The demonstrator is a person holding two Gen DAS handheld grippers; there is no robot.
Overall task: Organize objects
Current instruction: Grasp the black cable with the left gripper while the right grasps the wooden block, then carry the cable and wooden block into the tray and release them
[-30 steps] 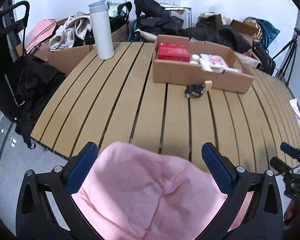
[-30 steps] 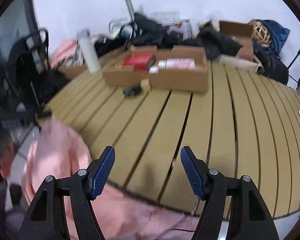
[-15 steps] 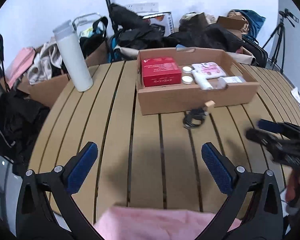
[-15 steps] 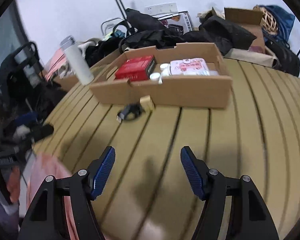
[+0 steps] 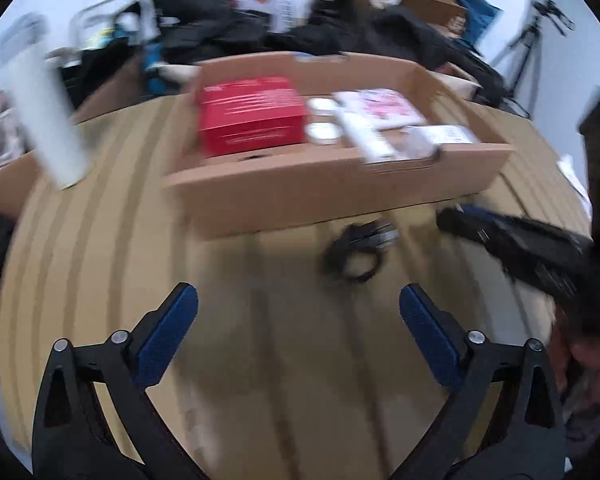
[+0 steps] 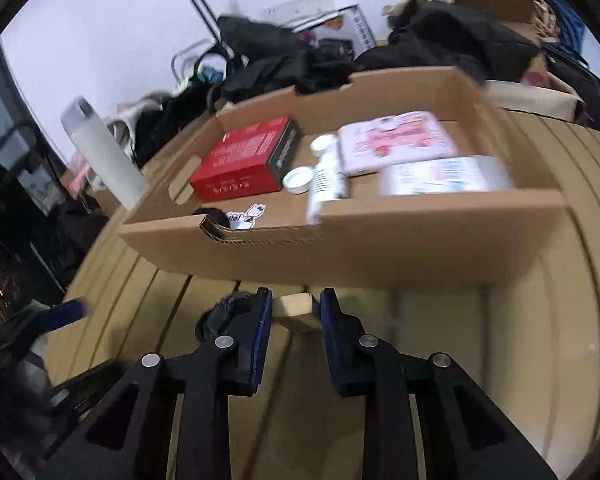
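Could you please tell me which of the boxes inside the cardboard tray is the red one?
The red box at the left end of the cardboard tray; the packs to its right are pink-and-white and pale.

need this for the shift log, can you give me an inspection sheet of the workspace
surface: slatted wooden table, bare in front of the box.
job's things: cardboard box holds a red box, white jars, a pink pack and a tube; small wooden block and a black coiled cable lie on the table before it.
clutter: white bottle left of the box.
grippers: right gripper has just closed on the wooden block; left gripper open, holding nothing.
cables: only the coiled one.
surroundings: dark bags, clothes, cartons, a tripod along the wall.
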